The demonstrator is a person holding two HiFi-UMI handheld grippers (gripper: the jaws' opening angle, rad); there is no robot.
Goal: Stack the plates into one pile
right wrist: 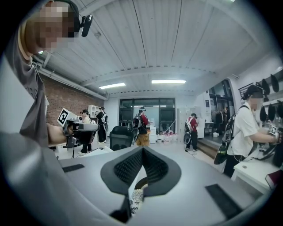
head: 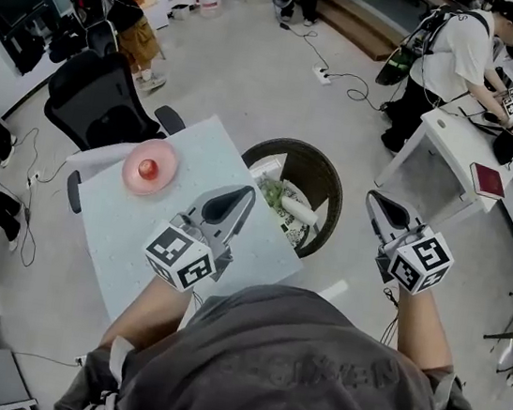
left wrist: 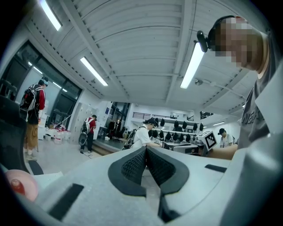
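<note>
Plates (head: 136,173): one pink pile on left part of desk (head: 211,160); qty unclear, no stray plate seen. L tongs (head: 241,197) clenched, empty, above desk. R tongs (head: 377,205) clenched, empty, beside bin (head: 322,175). Stacking appears complete; nothing evidently left.

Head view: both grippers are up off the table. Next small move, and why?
Probably none for stacking: lower both and rest. The table shows only one pink plate pile, with something red at its middle; no loose plate is in view. The left gripper and right gripper are shut and empty, apart from it. Its plate count cannot be told.
</note>
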